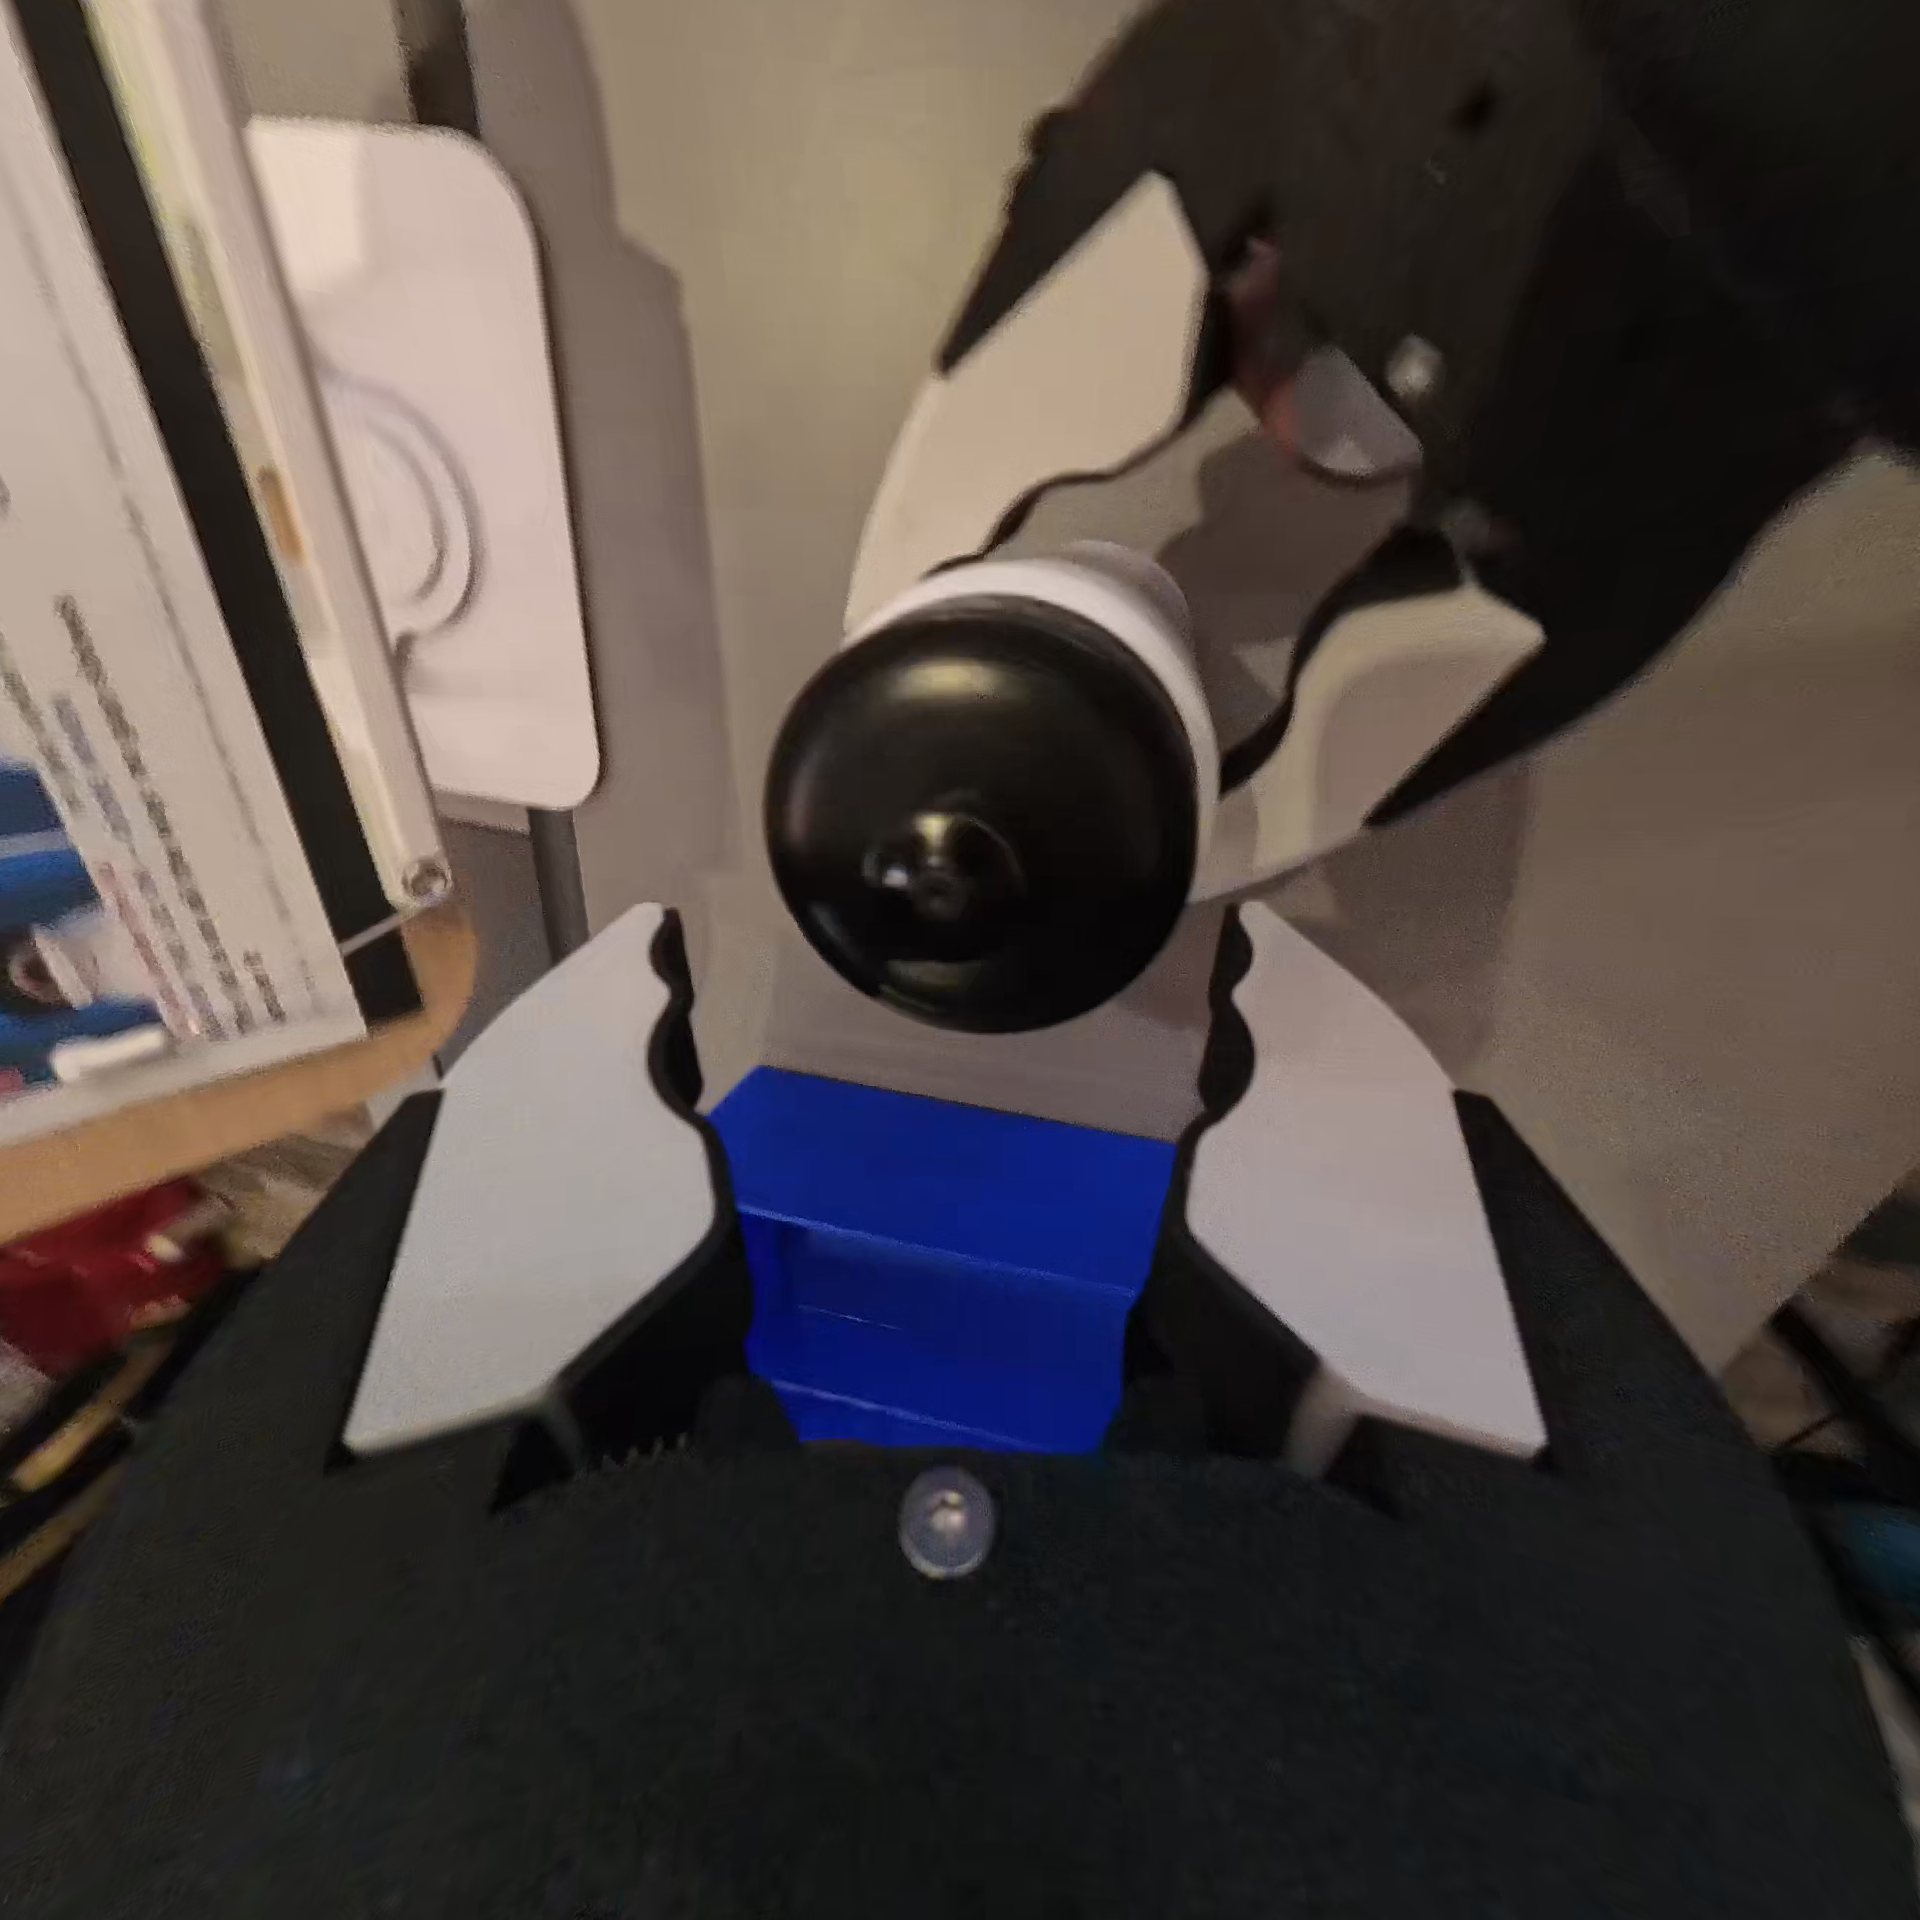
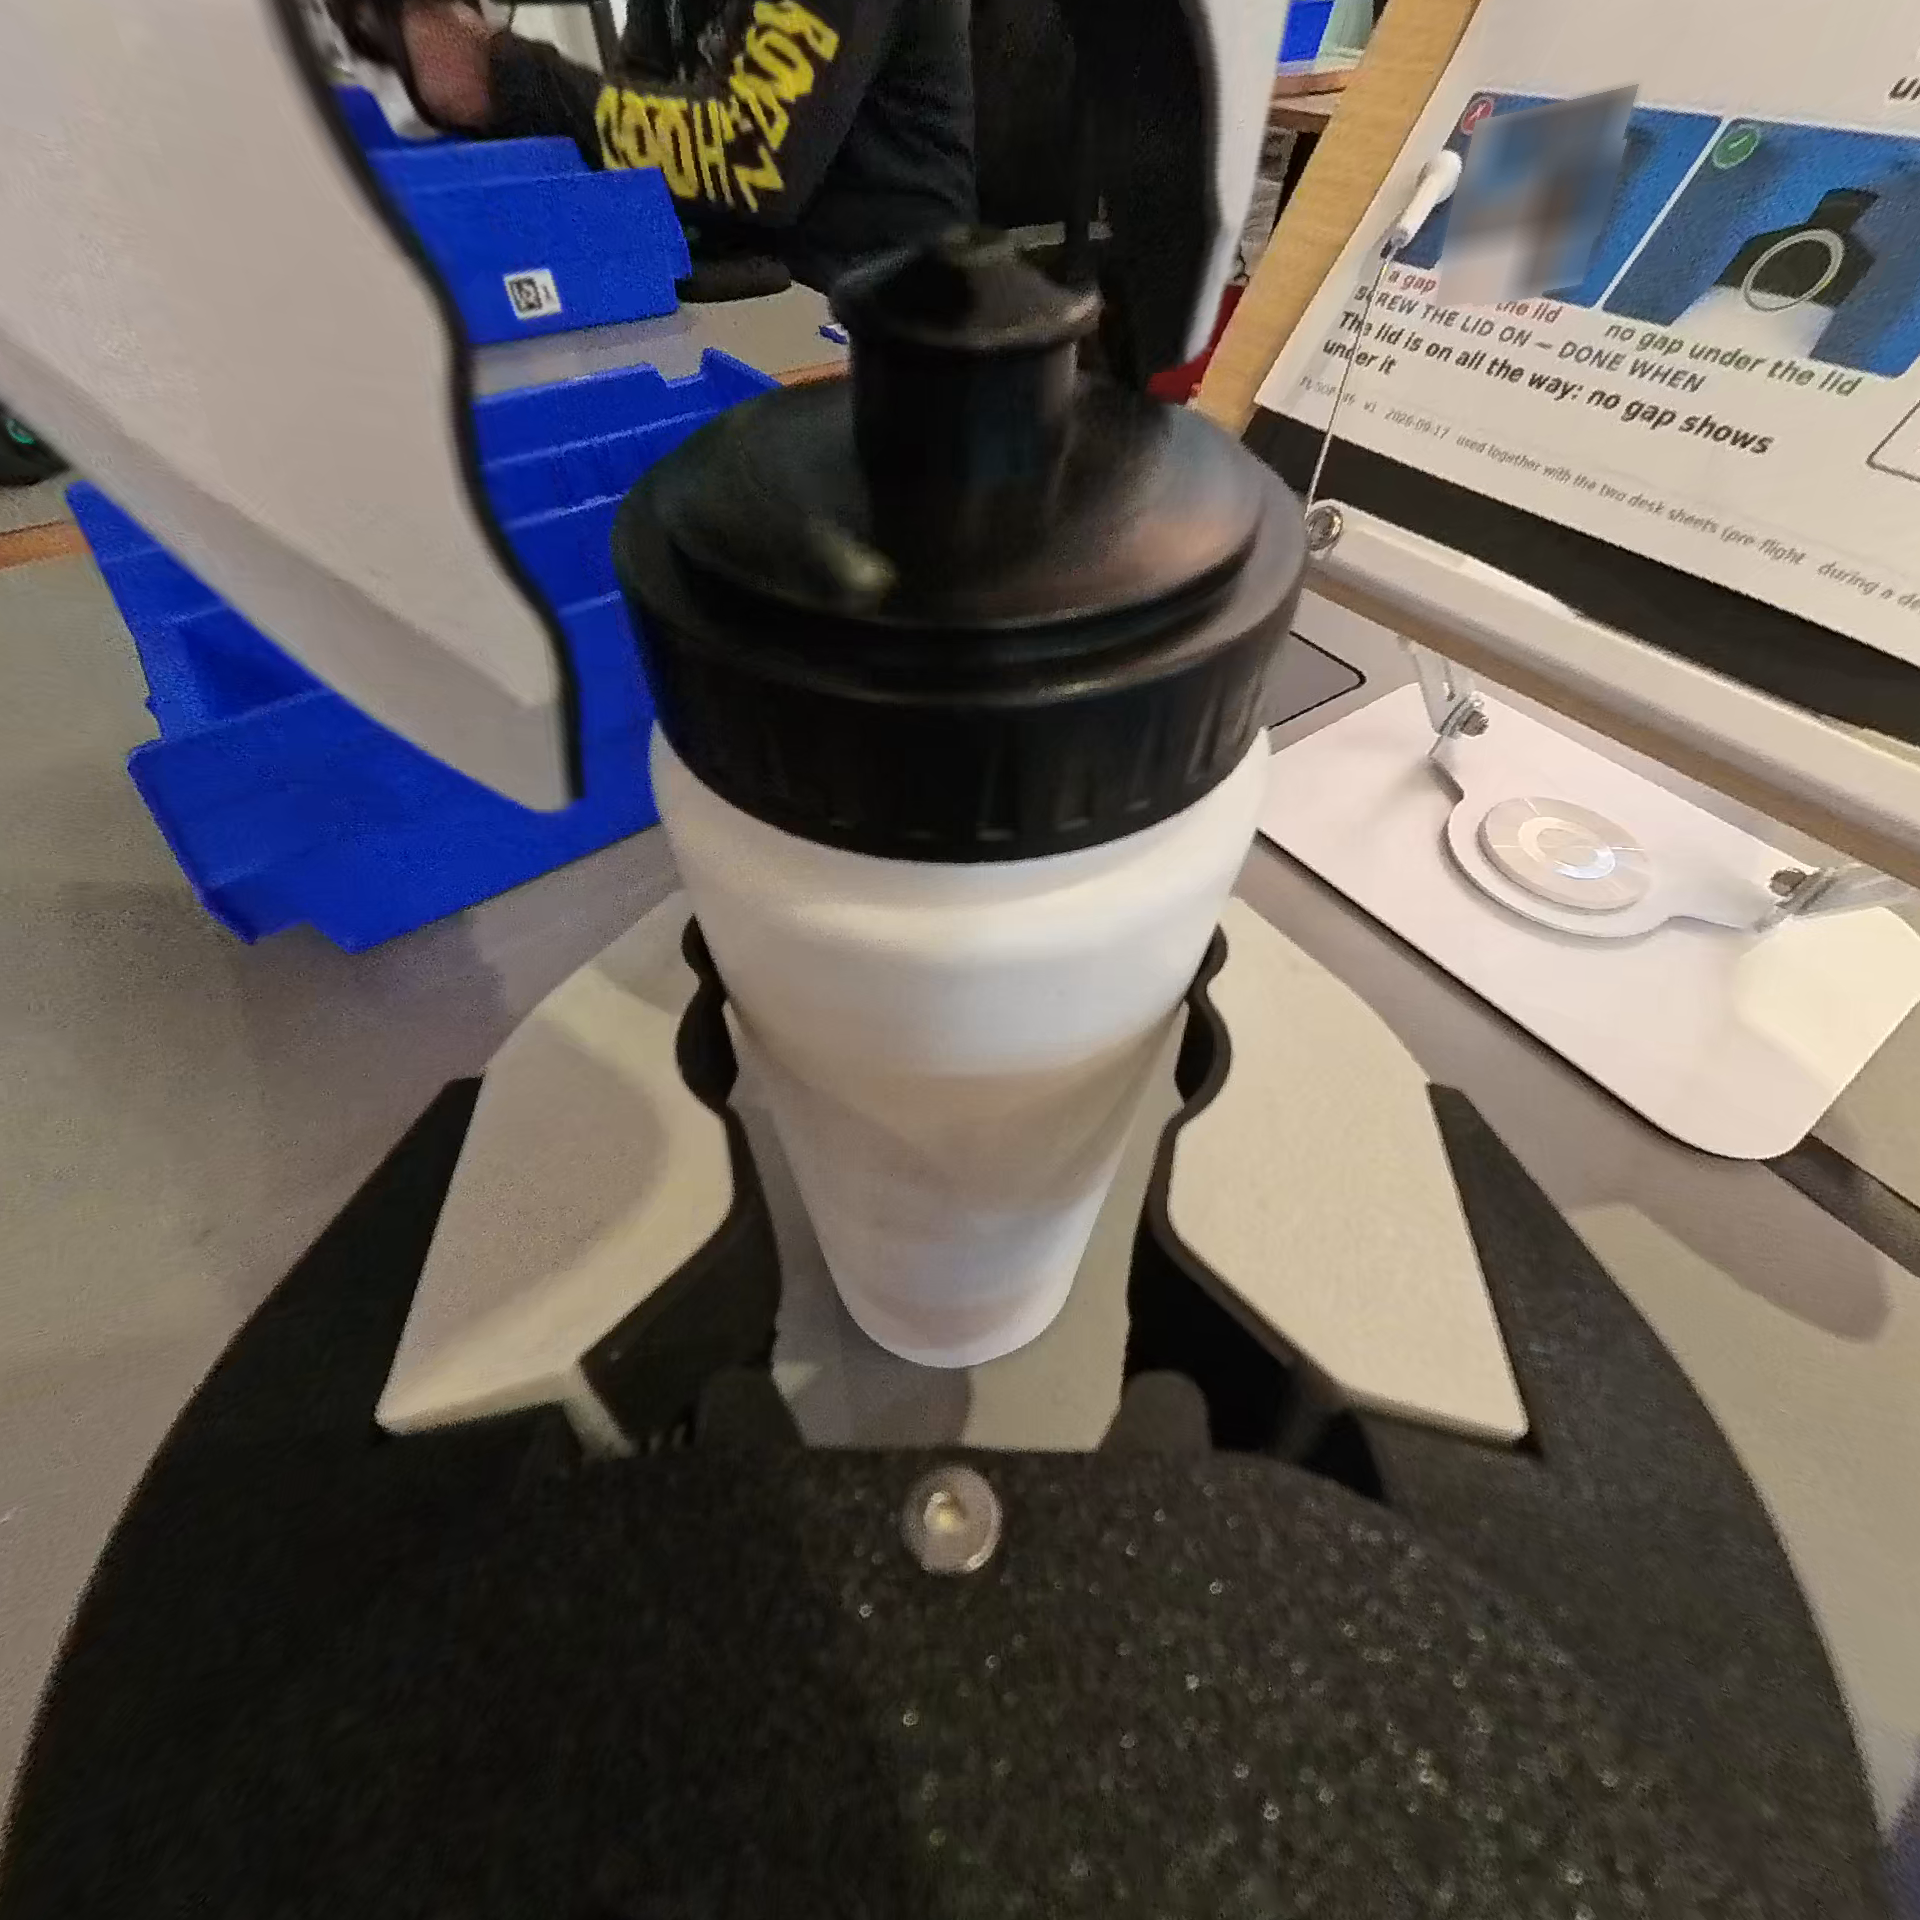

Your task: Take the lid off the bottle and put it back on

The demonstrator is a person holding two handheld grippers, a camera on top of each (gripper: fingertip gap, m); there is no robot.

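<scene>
Bottle [image 2: 956,997]: white, upright above the grey table [image 2: 208,1039], the landmark for everything here.
Lid [image 2: 956,644]: black, with a spout, sitting on top of the bottle.
Right gripper [image 2: 951,1023]: both pads pressed to the bottle's body, below the lid.
Left gripper [image 1: 951,997]: jaws spread wide and holding nothing, facing the lid's top (view blurred).
Blue bins [image 2: 436,727]: left of the bottle.
White plate [image 2: 1558,935]: right of the bottle, on the table.
</scene>
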